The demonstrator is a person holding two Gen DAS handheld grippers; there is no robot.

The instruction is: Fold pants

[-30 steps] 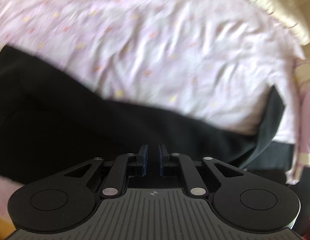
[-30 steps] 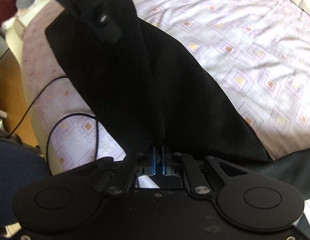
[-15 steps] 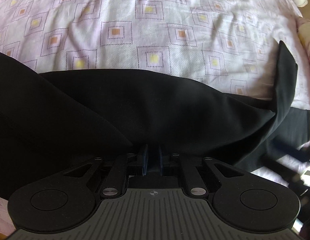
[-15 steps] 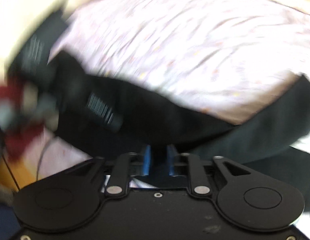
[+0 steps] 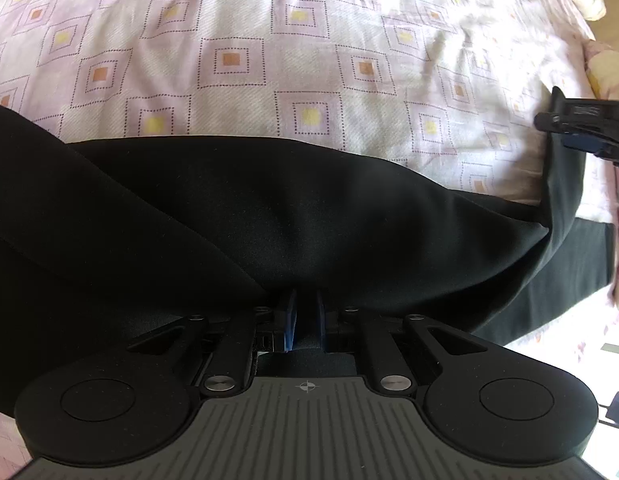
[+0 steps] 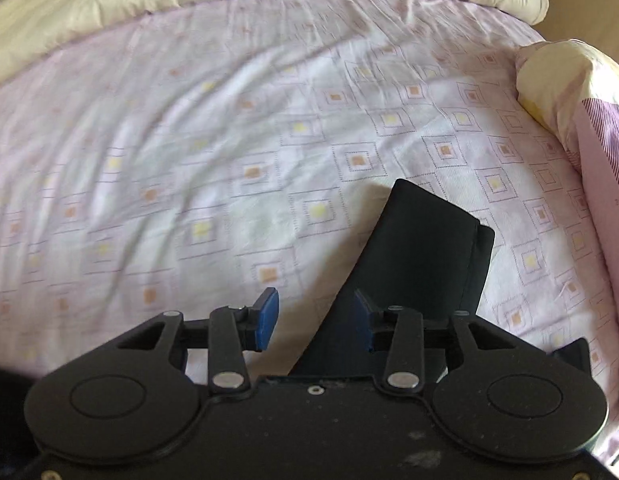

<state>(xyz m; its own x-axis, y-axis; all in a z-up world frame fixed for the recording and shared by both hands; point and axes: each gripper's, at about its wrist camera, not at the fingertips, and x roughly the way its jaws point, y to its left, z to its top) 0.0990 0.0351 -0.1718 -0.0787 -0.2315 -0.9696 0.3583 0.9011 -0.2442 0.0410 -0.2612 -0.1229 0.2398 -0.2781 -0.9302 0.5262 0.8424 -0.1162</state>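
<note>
- Black, matte woven cloth: the pants (image 5: pixel 269 208), spread in a long band across the bed, one fold ridge running diagonally at the left of the left wrist view.
- Left hand-held gripper (image 5: pixel 305 320): blue pads drawn narrow, pinching a gather of the pants cloth; likely kept clamped to anchor that edge while the fold is set down.
- Right hand-held gripper (image 6: pixel 315 320): jaws spread wide, nothing clamped; the cloth lies against the right pad only. In the left wrist view it appears at the far right (image 5: pixel 581 128), above a raised corner of the pants.
- Hem end of the pants (image 6: pixel 429 248): a doubled black flap lying on the bedsheet just ahead of the right pads, seemingly let go so that it can settle flat.
- Bedsheet (image 6: pixel 229 140): pale lilac with dotted squares, mildly creased.
- Cream duvet (image 6: pixel 229 0): bunched along the far edge.
- Pillow (image 6: pixel 569 80): cream, at the right edge.
</note>
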